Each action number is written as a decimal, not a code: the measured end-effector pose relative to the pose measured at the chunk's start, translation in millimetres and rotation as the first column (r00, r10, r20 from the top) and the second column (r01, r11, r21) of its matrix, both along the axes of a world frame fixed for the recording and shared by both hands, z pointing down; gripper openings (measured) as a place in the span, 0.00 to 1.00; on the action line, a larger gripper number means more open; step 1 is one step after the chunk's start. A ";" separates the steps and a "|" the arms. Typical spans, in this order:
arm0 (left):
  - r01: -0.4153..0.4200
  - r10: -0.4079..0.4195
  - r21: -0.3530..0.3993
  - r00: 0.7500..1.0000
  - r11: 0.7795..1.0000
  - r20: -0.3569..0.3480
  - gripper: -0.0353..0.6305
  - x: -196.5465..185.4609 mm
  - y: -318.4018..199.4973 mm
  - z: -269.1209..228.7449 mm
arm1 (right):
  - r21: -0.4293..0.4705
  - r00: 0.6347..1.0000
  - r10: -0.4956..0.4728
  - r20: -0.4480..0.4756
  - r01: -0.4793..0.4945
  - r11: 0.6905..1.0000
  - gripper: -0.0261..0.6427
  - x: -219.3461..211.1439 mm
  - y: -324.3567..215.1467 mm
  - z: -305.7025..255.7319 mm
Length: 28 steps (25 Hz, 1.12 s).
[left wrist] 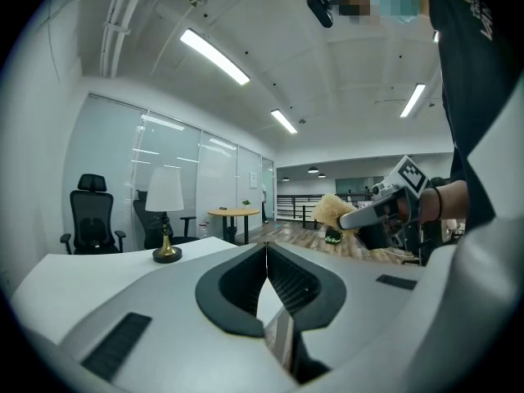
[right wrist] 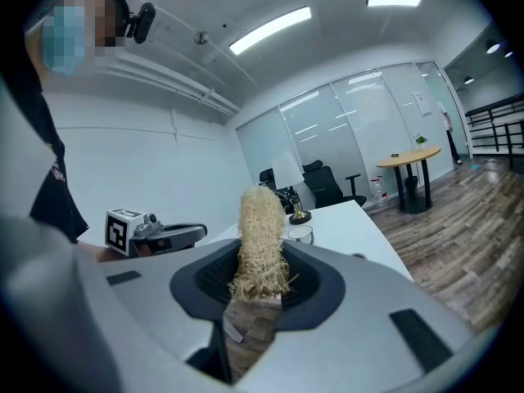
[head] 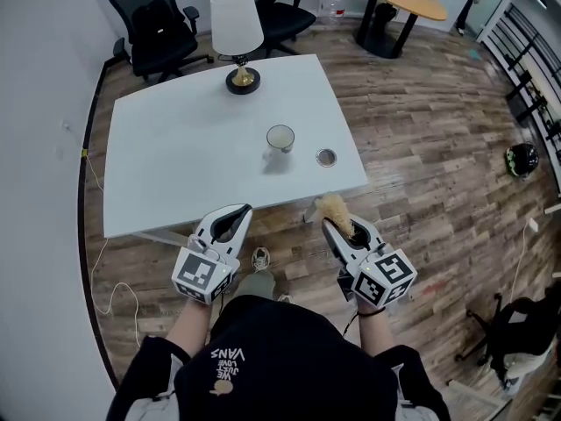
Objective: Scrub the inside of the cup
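not scrubbing yet: cup well ahead of both jaws
big white table lies ahead. left gripper is closed, empty; right gripper pinches a fuzzy straw-coloured scrubber. small clear glass cup stands on the table. next, i think: open left, hold cup.

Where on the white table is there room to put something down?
The left side of the table, from the lamp to the near edge, is bare. The busy spot is front right, where the cup and a small round disc sit close together.
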<state>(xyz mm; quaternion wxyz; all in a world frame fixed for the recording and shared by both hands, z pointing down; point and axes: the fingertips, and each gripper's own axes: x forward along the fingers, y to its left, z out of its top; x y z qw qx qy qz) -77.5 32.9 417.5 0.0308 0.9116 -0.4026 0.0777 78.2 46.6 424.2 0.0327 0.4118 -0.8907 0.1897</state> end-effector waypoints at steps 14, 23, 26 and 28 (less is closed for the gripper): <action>-0.153 0.153 0.034 0.988 0.988 -0.014 0.07 -7.3 -119.1 8.7 | -0.003 0.994 0.109 0.000 -0.109 0.994 0.19 -23.7 -100.6 -3.4; -0.207 0.207 0.006 0.978 0.978 -0.007 0.07 0.6 -156.9 24.1 | -0.024 0.989 0.151 -0.005 -0.151 0.988 0.19 -25.7 -130.8 -0.2; -0.198 0.198 -0.021 0.980 0.980 0.003 0.08 3.8 -164.9 30.2 | -0.036 0.989 0.145 0.001 -0.145 0.989 0.19 -23.9 -137.5 1.6; -0.191 0.191 -0.036 0.982 0.981 -0.002 0.08 6.8 -168.0 35.1 | -0.042 0.991 0.134 0.000 -0.134 0.990 0.19 -21.2 -141.6 3.4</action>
